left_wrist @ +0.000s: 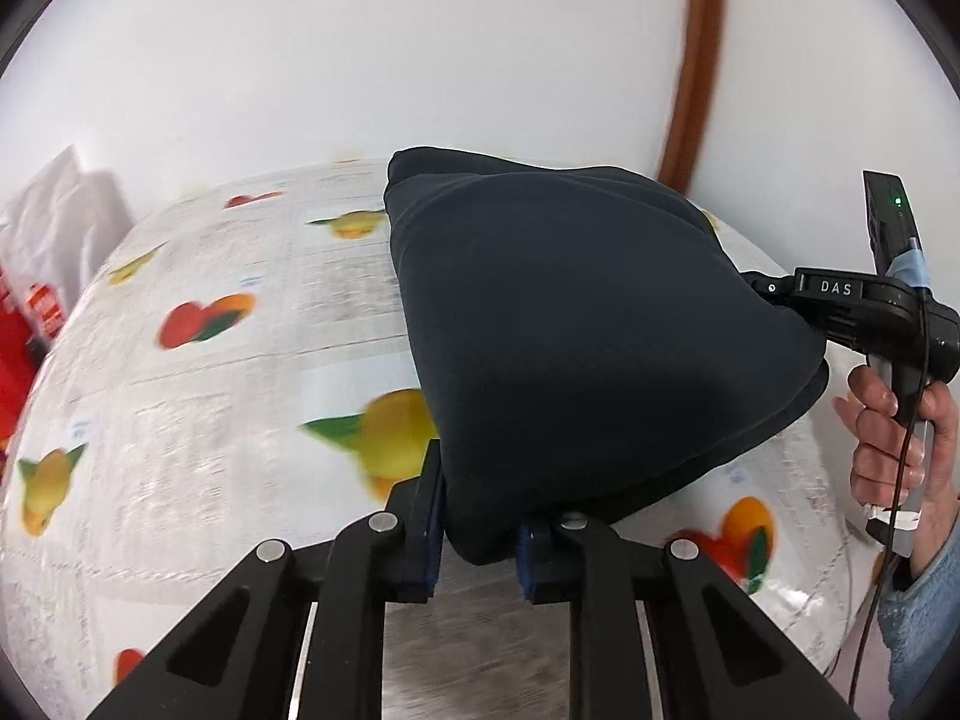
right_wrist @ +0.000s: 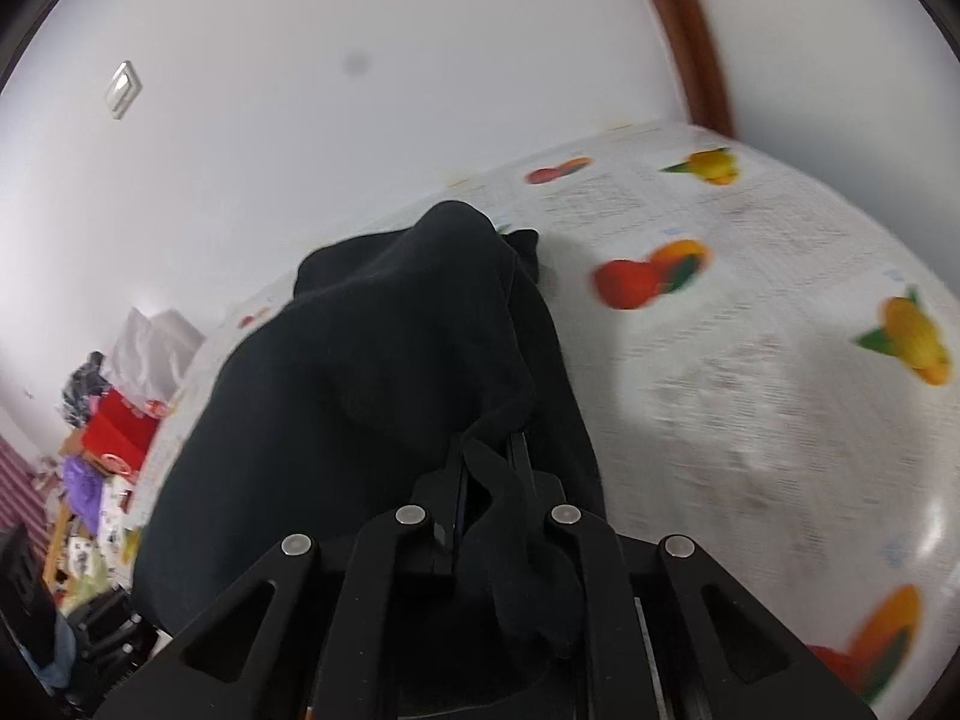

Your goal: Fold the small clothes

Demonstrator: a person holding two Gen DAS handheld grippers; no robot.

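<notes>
A dark navy garment (left_wrist: 588,348) hangs stretched between my two grippers above the fruit-print tablecloth (left_wrist: 228,360). My left gripper (left_wrist: 477,546) is shut on its near corner. My right gripper (left_wrist: 759,288) is shut on the far right edge, held by a hand at the right. In the right wrist view the same garment (right_wrist: 384,396) drapes over my right gripper (right_wrist: 489,480), whose fingers pinch a fold of it. The far end of the cloth rests on the table by the wall.
The table (right_wrist: 750,360) is covered with a plastic cloth printed with fruit and text. A white wall and a brown door frame (left_wrist: 699,60) stand behind. Cluttered red boxes and bags (right_wrist: 114,432) lie left of the table.
</notes>
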